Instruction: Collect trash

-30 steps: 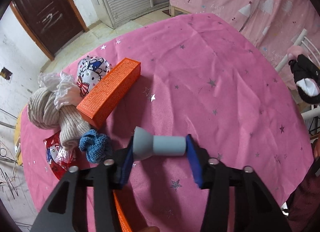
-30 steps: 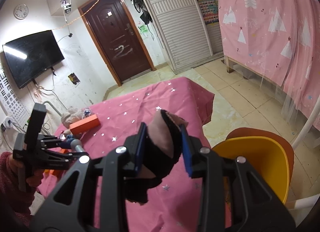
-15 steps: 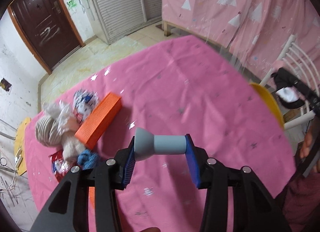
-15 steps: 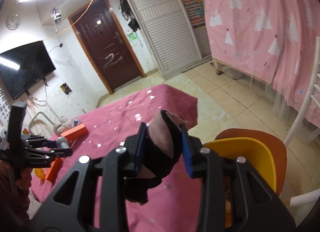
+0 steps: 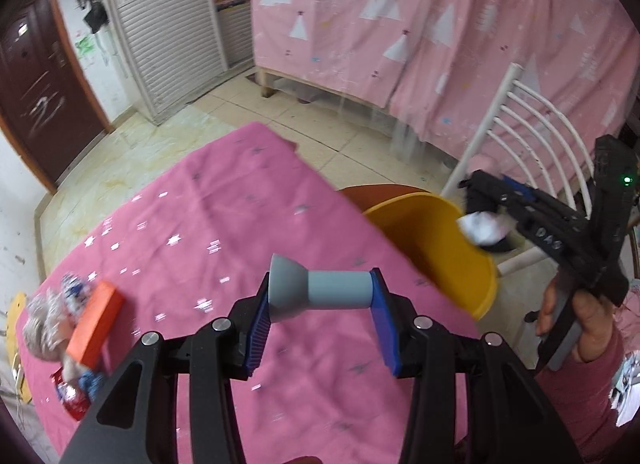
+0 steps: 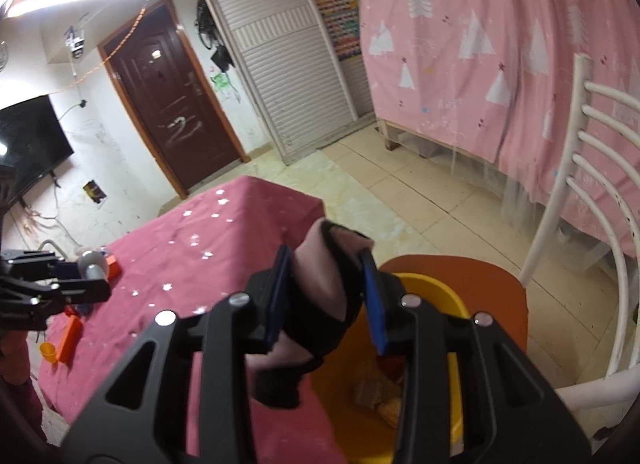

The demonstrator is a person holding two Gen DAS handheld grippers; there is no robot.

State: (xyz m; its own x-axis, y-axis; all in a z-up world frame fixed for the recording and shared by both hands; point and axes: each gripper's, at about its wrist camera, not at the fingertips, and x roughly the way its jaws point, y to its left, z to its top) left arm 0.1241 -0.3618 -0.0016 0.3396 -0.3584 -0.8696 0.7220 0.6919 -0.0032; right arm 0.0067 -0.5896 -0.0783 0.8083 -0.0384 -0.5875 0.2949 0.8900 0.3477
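Right wrist view: right tool (image 6: 326,296) is clamped on a limp black-and-pink rag (image 6: 316,304) above the yellow bin (image 6: 456,344) — soft, light, pinch mid-bundle. Left tool (image 5: 320,314) grips a stiff grey funnel-shaped piece (image 5: 316,292) endwise over the table (image 5: 224,232).

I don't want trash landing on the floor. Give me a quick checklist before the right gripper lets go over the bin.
1. Right gripper shut on the black and pink crumpled wrapper: ok.
2. Wrapper above the yellow plastic bin: ok, over its near rim.
3. Bin has room: ok, scraps low inside.
4. Left gripper shut on the grey funnel-shaped plastic piece: ok.
5. Left gripper over the bin: not ok, over the pink starred tablecloth.
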